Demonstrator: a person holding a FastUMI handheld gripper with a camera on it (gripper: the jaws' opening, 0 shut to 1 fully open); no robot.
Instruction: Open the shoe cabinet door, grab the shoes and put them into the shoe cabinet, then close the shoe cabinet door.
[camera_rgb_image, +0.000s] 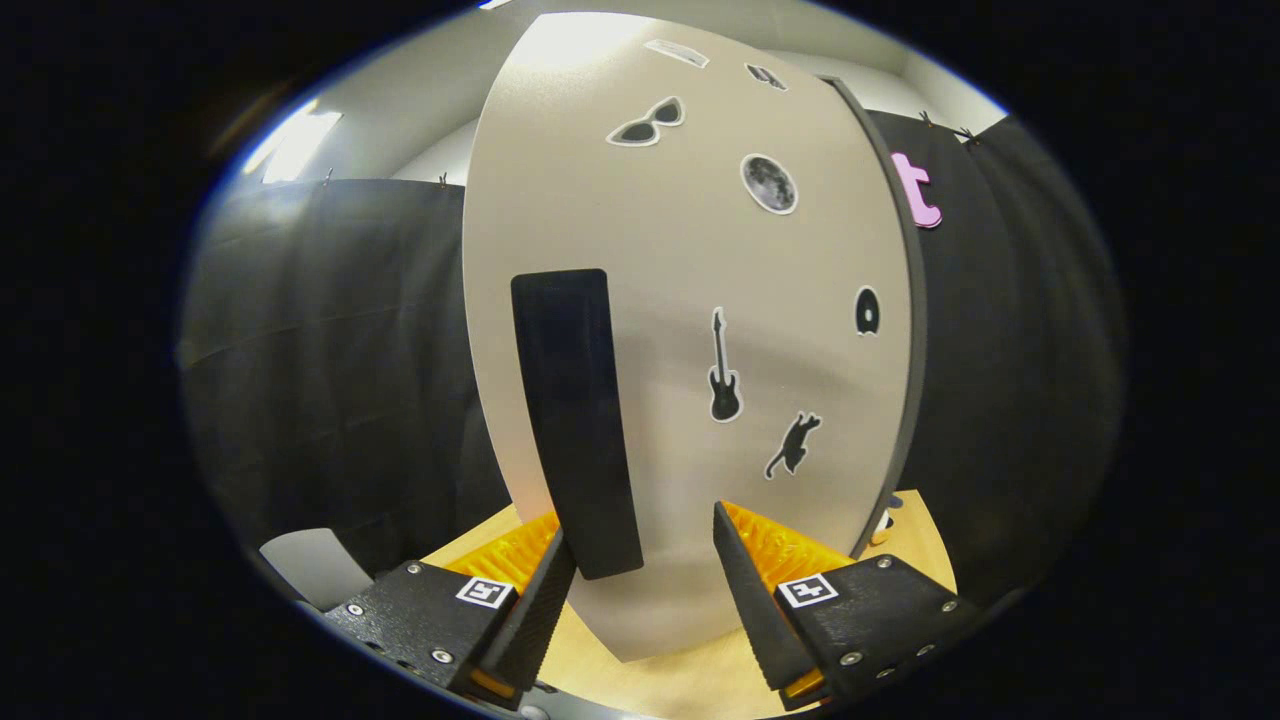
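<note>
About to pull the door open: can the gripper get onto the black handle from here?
Probably yes: the gripper is open, the black handle's lower end sits just ahead by one finger, nothing between.

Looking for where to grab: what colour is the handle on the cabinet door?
Black, a tall bar handle on the light beige door, gripper view.

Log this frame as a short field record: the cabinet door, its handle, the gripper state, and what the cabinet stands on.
door: shoe cabinet door, pale panel with stickers, fronting the gripper
handle: black handle, vertical bar near the door's left edge
gripper: gripper open, fingers close to the door; handle's lower end just ahead of the left finger, not clamped
surface: wooden tabletop
shoes: none seen
</note>
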